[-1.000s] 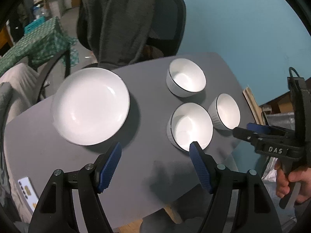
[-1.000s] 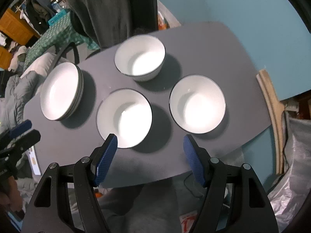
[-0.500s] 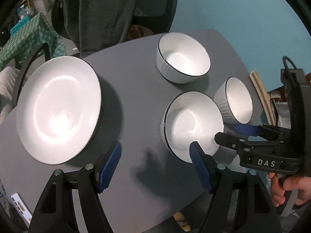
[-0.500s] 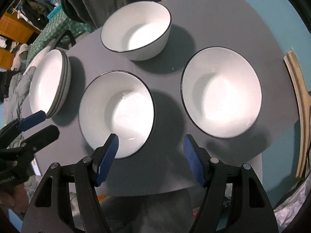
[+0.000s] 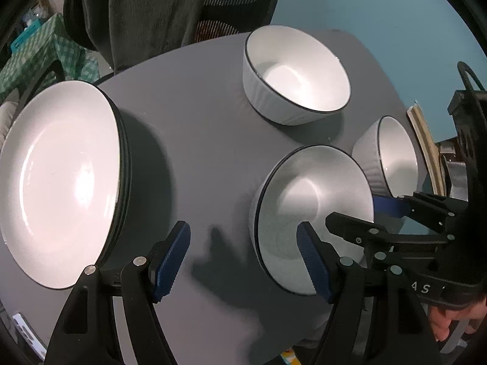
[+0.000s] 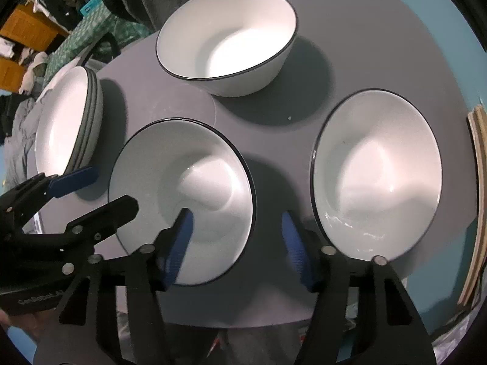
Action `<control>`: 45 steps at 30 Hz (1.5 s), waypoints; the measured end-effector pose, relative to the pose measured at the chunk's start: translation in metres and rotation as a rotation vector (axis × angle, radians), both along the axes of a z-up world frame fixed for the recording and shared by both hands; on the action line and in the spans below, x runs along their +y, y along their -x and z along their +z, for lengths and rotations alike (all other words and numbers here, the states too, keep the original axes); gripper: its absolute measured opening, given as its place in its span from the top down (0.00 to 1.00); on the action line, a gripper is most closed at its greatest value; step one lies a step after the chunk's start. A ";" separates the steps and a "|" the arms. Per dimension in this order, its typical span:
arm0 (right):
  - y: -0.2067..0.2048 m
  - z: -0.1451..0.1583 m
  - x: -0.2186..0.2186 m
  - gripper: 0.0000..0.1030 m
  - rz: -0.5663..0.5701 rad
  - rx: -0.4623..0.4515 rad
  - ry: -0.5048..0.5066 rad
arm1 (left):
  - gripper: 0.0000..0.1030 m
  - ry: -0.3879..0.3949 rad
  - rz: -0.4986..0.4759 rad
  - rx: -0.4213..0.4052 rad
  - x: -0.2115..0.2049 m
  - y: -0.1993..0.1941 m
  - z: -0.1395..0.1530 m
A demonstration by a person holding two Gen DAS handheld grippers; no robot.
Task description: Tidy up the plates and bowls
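Both tongs point steeply down over the grey table [image 6: 304, 15].

Right tongs [image 6: 237, 240]: jaws have just been closing, and they straddle the near rim of the middle bowl [image 6: 182, 194], one blue pad inside it, the other outside. No contact that I can see yet, so I read them as part-spread, not pinching. Straddling the rim looks like my setup for lifting this bowl to nest it in another.

Left tongs [image 5: 243, 261]: spread wide, nothing between the pads. One pad overlaps the middle bowl's rim in the left view; the other hangs over bare table near the stack of plates [image 5: 61, 182]. I cannot tell which it is meant for.

Containers:
- middle bowl: empty.
- right bowl [image 6: 377, 176]: empty, with small glints that may be water.
- far bowl [image 6: 228, 42]: empty.
- plates: already stacked at the table's left, nothing on top.

Bowls stand apart, unstacked.
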State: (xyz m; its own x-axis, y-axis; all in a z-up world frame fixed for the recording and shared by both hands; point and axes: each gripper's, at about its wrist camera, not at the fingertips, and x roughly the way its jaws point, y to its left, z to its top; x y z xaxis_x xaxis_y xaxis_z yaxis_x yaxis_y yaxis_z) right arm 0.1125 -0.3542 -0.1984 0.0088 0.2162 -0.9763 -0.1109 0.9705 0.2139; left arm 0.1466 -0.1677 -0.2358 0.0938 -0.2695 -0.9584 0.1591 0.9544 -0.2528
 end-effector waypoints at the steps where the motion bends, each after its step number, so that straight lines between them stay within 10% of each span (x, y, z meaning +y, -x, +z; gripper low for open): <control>1: -0.001 -0.002 0.000 0.47 0.005 0.005 0.001 | 0.29 0.002 0.004 0.010 -0.001 -0.001 -0.002; 6: -0.004 -0.007 0.006 0.68 0.033 0.016 0.012 | 0.34 0.008 0.021 0.022 -0.003 -0.004 -0.008; 17: -0.005 -0.003 -0.007 0.88 0.055 0.009 0.026 | 0.88 0.036 0.033 0.099 -0.006 -0.004 -0.023; 45: -0.002 -0.009 0.005 0.91 0.117 0.054 -0.045 | 0.90 0.024 0.146 0.174 0.038 0.028 -0.027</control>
State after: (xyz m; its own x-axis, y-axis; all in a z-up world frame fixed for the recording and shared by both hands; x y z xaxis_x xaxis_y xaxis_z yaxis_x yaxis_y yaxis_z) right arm 0.1142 -0.3493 -0.2076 -0.0713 0.2563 -0.9640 -0.2095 0.9410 0.2657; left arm 0.1187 -0.1302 -0.2627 -0.0328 -0.2886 -0.9569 -0.0281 0.9573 -0.2877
